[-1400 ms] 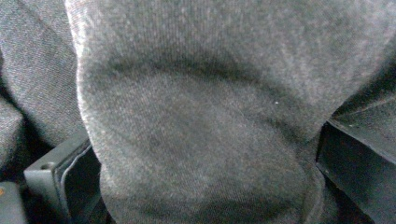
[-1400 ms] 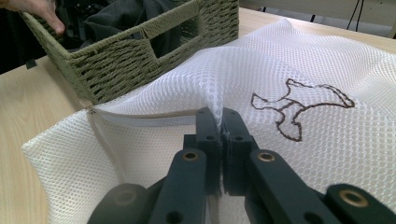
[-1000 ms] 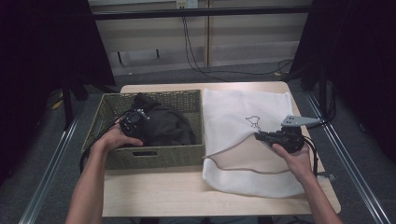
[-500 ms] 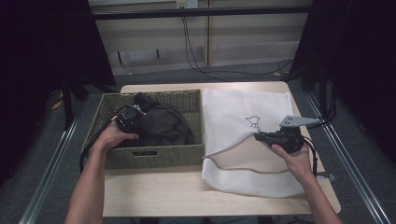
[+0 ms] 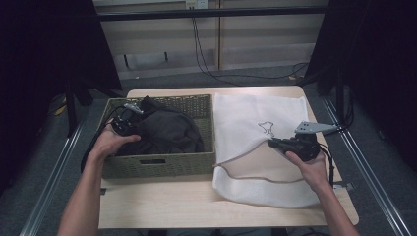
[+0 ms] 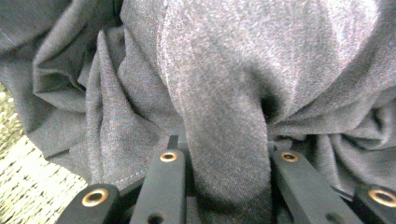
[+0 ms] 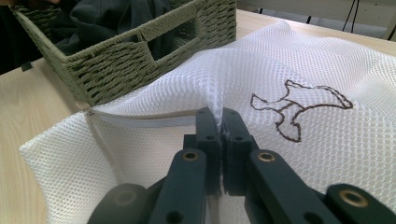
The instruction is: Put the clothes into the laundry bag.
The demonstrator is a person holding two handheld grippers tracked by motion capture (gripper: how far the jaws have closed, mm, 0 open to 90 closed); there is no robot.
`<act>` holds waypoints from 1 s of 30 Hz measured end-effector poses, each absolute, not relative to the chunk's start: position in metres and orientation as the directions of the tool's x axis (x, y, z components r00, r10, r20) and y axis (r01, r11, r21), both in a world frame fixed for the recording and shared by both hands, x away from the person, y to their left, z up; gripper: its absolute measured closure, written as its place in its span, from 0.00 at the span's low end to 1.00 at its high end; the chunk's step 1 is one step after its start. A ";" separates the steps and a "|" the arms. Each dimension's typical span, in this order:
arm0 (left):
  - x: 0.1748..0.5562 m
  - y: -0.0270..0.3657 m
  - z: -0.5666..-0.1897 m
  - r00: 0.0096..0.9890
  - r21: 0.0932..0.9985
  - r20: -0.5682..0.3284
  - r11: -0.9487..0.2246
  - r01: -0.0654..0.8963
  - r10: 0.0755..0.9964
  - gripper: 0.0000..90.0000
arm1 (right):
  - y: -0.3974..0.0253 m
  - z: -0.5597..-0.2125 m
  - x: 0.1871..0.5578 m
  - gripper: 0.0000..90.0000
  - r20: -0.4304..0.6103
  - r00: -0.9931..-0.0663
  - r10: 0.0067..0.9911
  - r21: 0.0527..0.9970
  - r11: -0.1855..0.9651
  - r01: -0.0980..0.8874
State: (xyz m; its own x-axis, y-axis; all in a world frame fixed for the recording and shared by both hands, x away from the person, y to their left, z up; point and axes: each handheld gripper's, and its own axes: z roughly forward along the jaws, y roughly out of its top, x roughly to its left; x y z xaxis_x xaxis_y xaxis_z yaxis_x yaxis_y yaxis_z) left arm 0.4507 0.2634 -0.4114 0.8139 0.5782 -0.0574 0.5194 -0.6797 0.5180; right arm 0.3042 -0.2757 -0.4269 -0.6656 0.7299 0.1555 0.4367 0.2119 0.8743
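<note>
Both grippers pinching fabric, one per side of the tabletop (image 5: 162, 206).

Left gripper (image 5: 124, 124) is down in the basket (image 5: 162, 166) at its left wall, jaws clamped around a fold of the dark garment (image 5: 169, 132); its own view shows that fold bulging up between the jaws, with wicker just beside. Right gripper (image 5: 276, 143) has its jaws clenched on a ridge of the white mesh bag (image 5: 246, 118), which lies flat touching the basket's right wall. Bare tabletop runs along the front edge. The right gripper view shows the bag's zipper edge.
</note>
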 end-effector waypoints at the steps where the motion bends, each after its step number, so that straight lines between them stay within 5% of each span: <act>1: 0.450 0.264 -0.410 0.812 0.528 -0.052 -0.674 0.516 0.582 0.83 | -0.276 -0.427 0.304 0.98 0.157 -0.665 0.730 0.875 0.210 0.437; 16: 0.426 0.285 -0.385 0.774 0.750 -0.070 -0.478 0.456 0.629 0.83 | -0.276 -0.426 0.303 0.98 0.154 -0.661 0.734 0.879 0.204 0.432; 30: 0.415 0.302 -0.374 0.744 0.855 -0.128 -0.308 0.418 0.656 0.83 | -0.276 -0.425 0.303 0.98 0.154 -0.658 0.737 0.880 0.201 0.431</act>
